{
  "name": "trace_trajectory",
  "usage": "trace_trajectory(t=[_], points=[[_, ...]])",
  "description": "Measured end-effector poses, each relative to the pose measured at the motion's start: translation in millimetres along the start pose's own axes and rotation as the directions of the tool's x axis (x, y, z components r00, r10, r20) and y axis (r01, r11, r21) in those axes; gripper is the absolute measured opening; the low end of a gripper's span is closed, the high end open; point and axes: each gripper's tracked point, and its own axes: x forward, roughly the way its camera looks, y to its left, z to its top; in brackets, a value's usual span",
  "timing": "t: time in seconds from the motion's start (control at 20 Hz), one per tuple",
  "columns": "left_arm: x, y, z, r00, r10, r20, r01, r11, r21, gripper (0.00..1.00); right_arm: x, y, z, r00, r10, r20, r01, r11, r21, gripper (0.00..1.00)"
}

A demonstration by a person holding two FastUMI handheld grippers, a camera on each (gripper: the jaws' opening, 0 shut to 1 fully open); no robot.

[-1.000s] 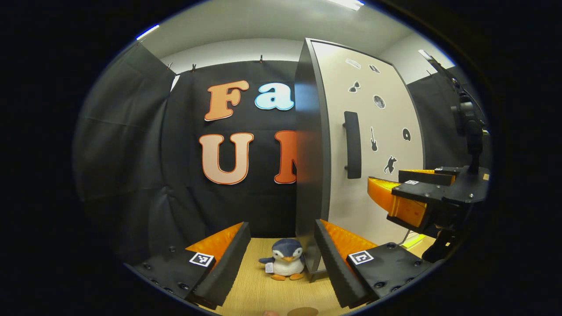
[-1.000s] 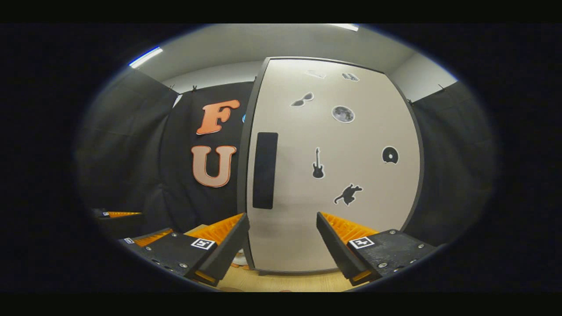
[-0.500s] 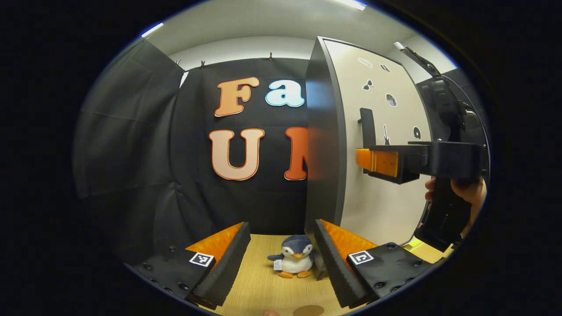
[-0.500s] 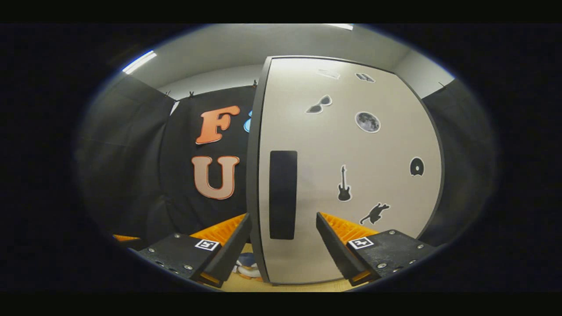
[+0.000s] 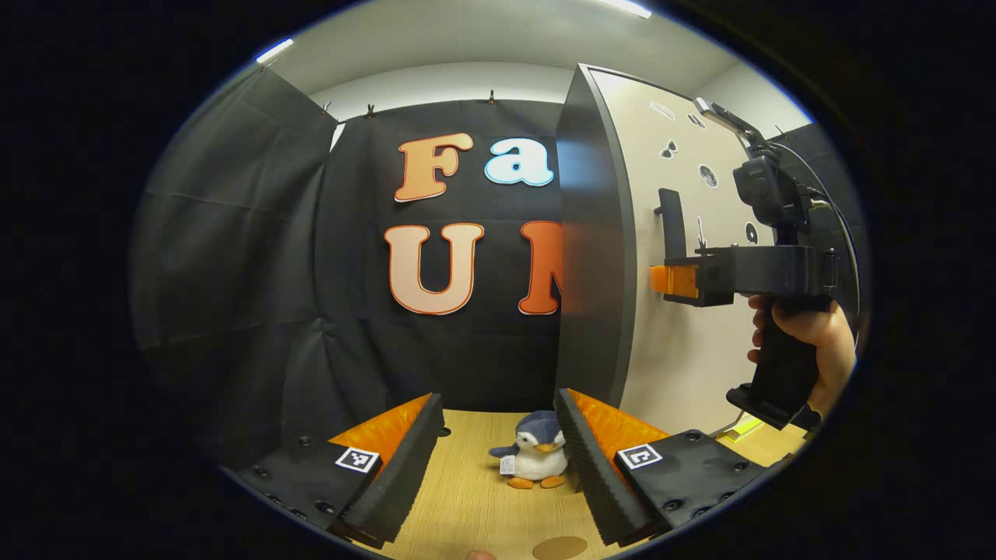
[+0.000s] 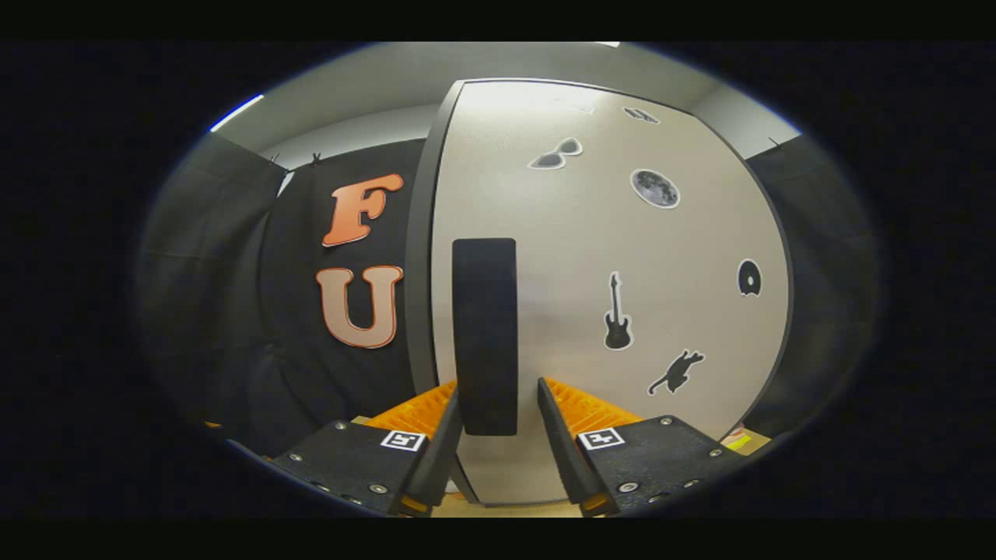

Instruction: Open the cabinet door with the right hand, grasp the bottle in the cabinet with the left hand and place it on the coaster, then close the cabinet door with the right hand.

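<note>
The cabinet's beige door (image 6: 622, 233) stands closed and hides the inside. Its black vertical handle (image 6: 485, 334) lies between the fingers of my right gripper (image 6: 498, 393). The left finger is at the handle's edge and a narrow gap remains at the right finger. In the left gripper view the right gripper (image 5: 671, 280), held by a hand (image 5: 809, 334), reaches the handle (image 5: 671, 225) from the front. My left gripper (image 5: 499, 398) hangs open and holds nothing, low over the wooden table (image 5: 475, 498). A round brown coaster (image 5: 559, 547) lies on the table just below it.
A small penguin plush (image 5: 537, 459) sits on the table by the cabinet's dark side panel (image 5: 595, 257), between my left fingers in that view. A yellow-green object (image 5: 743, 426) lies near the cabinet's front foot. Black cloth walls close the booth at the back and left.
My right gripper has risen and moved in until its fingers straddle the handle, and its jaws have narrowed. My left gripper has shifted slightly left, so the penguin sits further right.
</note>
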Motion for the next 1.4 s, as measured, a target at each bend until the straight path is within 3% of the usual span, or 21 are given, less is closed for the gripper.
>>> trace_trajectory(t=[0.2, 0.6, 1.05, 1.4], points=[[-0.4, 7.7, -4.4, 1.0, -0.002, -0.005, 0.002, 1.0, -0.005, 0.96, 0.3, 5.4, 0.6, 1.0, -0.015, 0.013, 0.015, 1.0, 0.022, 0.37], [9.5, 18.6, -13.4, 0.998, -0.053, -0.033, 0.053, 0.999, 0.0, 0.96, -3.6, 4.0, 2.0, 0.997, -0.07, 0.045, 0.067, 0.996, 0.064, 0.21], [3.2, 23.3, -10.9, 1.0, 0.007, -0.026, -0.008, 0.999, -0.031, 0.96, -36.0, -0.7, 6.6, 0.996, -0.061, 0.063, 0.059, 0.997, 0.041, 0.2], [-30.8, 1.6, -1.7, 0.999, 0.049, 0.005, -0.049, 0.998, -0.043, 0.96, -76.6, -8.6, 13.1, 0.998, 0.016, 0.068, -0.02, 0.997, 0.069, 0.22]])
